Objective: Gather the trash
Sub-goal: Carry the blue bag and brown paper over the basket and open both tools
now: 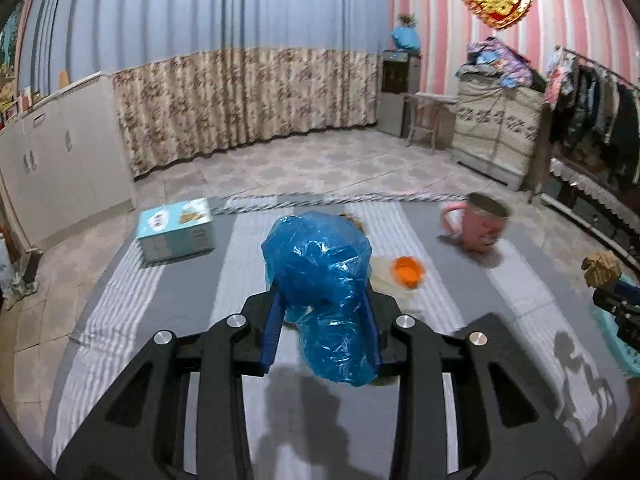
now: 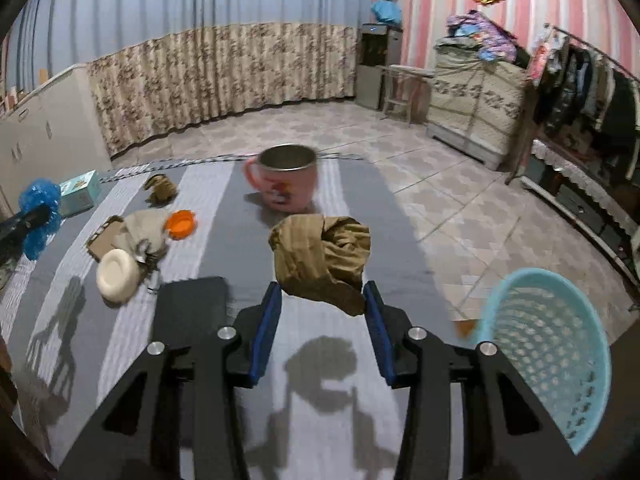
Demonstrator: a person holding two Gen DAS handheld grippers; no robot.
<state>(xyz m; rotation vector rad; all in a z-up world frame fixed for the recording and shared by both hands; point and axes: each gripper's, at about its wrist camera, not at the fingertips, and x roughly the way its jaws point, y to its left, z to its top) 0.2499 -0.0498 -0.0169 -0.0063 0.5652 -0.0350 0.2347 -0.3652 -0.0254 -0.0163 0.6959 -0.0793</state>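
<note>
My left gripper (image 1: 324, 300) is shut on a crumpled blue plastic bag (image 1: 316, 264), which it holds above the striped table cloth (image 1: 192, 304); the bag's shadow falls below it. My right gripper (image 2: 322, 292) is shut on a crumpled brown paper wad (image 2: 320, 252), also lifted off the cloth. A light blue perforated basket (image 2: 548, 352) stands at the table's right edge, low and to the right of the right gripper. More litter lies to the left in the right wrist view: a beige crumpled wrapper (image 2: 136, 232), an orange lid (image 2: 182, 224) and a small brown paper scrap (image 2: 160, 188).
A pink mug (image 2: 286, 184) stands at the table's far edge. A teal box (image 1: 176, 228) sits at the far left corner. A white round dish (image 2: 117, 274) and a flat black object (image 2: 192, 304) lie near the litter. Tiled floor surrounds the table.
</note>
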